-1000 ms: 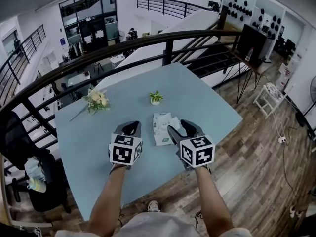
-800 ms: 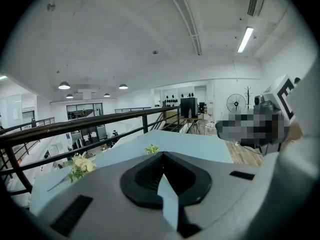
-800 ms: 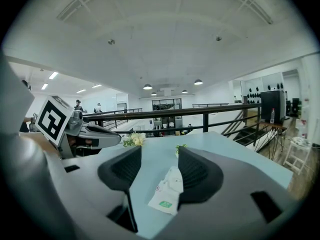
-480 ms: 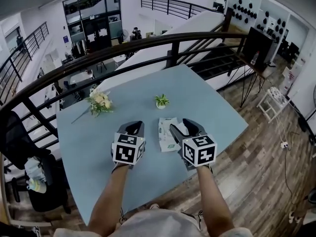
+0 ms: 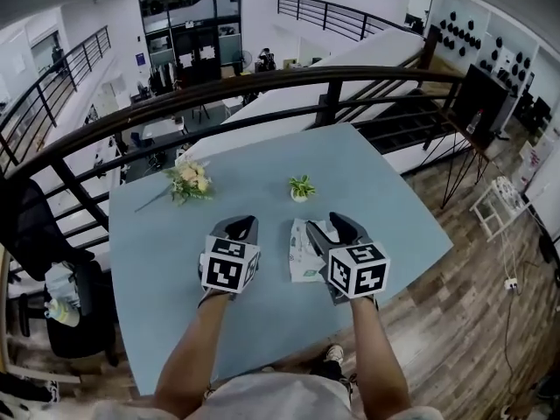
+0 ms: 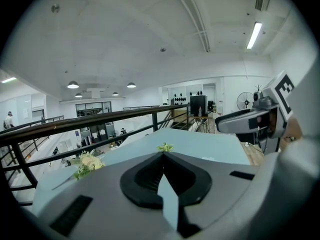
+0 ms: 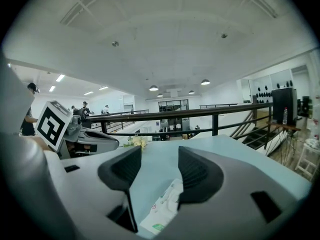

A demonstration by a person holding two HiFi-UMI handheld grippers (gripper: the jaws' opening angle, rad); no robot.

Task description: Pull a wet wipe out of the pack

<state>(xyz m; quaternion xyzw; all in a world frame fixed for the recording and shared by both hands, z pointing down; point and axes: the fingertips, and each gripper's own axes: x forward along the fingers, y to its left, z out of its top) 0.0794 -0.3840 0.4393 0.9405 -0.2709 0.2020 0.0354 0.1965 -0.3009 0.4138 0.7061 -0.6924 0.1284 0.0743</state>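
Left of centre, the left gripper was held above the blue table, jaws pressed together on nothing. Just right of it, the wet wipe pack was laid flat on the table, framed below the wide-spread jaws of the right gripper

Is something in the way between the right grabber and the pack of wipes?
Nothing visible is. The right gripper has its jaws apart, and the flat white wet wipe pack shows through the gap between them, lying on the light blue table. The small potted plant stands farther back.
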